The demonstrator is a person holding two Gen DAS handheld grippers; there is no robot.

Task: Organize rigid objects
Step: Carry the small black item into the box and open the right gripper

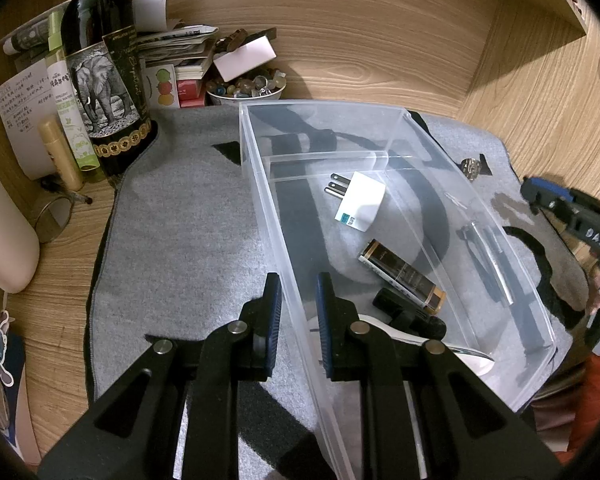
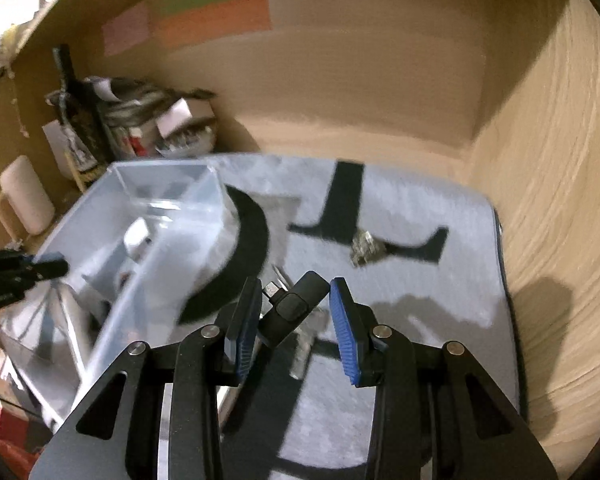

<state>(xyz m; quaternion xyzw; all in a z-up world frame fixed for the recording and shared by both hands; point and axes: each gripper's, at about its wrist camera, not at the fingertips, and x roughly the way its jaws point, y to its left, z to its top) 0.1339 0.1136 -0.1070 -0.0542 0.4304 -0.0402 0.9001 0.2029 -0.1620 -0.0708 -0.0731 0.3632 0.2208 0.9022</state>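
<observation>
While the near left wall of a clear plastic bin (image 1: pixel 380 136) is straddled by the left gripper (image 1: pixel 298 300), one blue-padded finger is seen outside the wall and the other inside it; the jaws are set narrow, but whether the pads actually press on the wall cannot be told. The bin takes up the centre and right of the left wrist view, resting on a grey mat (image 1: pixel 188 248). Inside it, a white plug adapter (image 1: pixel 358 202) lies near the middle, a brown and gold battery (image 1: pixel 402 276) lies just below it, a black object (image 1: pixel 410 314) is touching the battery's lower end, and a white rounded item (image 1: pixel 480 364) is partly hidden behind the gripper. A thin clear divider is seen across the bin's far part. At the upper left of that frame, a dark bottle with an elephant label (image 1: pixel 104 80) stands upright beside a bowl of small stones (image 1: pixel 246 88) and stacked papers.

In the blurred right wrist view, the right gripper (image 2: pixel 294 320) is held with its jaws wide apart above the mat (image 2: pixel 440 240). Between the blue pads (image 2: pixel 346 332) a small black USB-style device (image 2: pixel 296 306) is seen, lying tilted; contact with either pad cannot be made out. A small shiny metallic object (image 2: pixel 364 248) lies on the mat above centre, well apart from the gripper. The bin (image 2: pixel 112 320) is seen at the left of this frame.
</observation>
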